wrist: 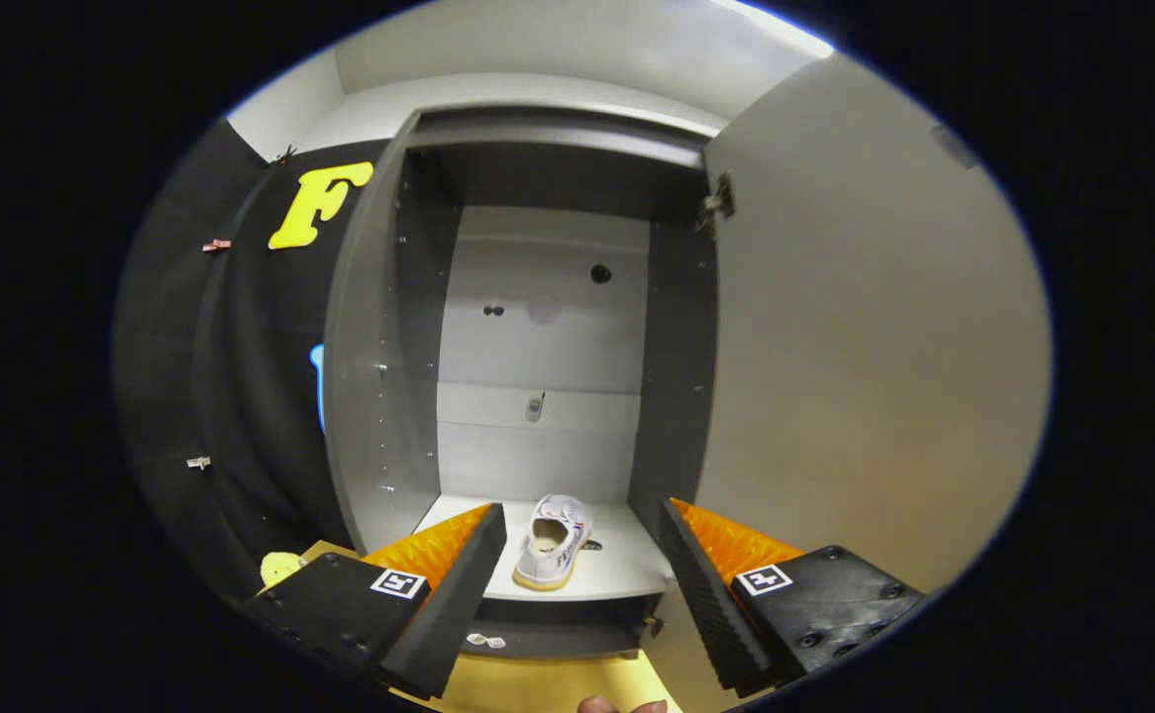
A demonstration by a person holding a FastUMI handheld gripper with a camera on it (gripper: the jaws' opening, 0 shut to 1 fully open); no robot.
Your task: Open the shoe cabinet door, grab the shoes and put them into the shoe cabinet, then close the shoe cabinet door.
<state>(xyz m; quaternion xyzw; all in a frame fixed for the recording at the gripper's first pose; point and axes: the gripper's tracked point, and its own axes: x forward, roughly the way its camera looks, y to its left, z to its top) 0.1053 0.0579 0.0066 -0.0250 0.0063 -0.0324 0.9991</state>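
Shoe (555,544) already on the bottom shelf (617,569) inside the cabinet (379,376), just beyond the gripper (580,566), fingers spread wide with nothing held. Door (865,376) wide open on the right. Looks like closing time next: needs swinging shut.

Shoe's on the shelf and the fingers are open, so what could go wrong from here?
The shoe lies near the shelf's front edge, between and just beyond the open gripper; a careless pull-back could nudge it off. The door stands wide open beside the right finger, which may clip it.
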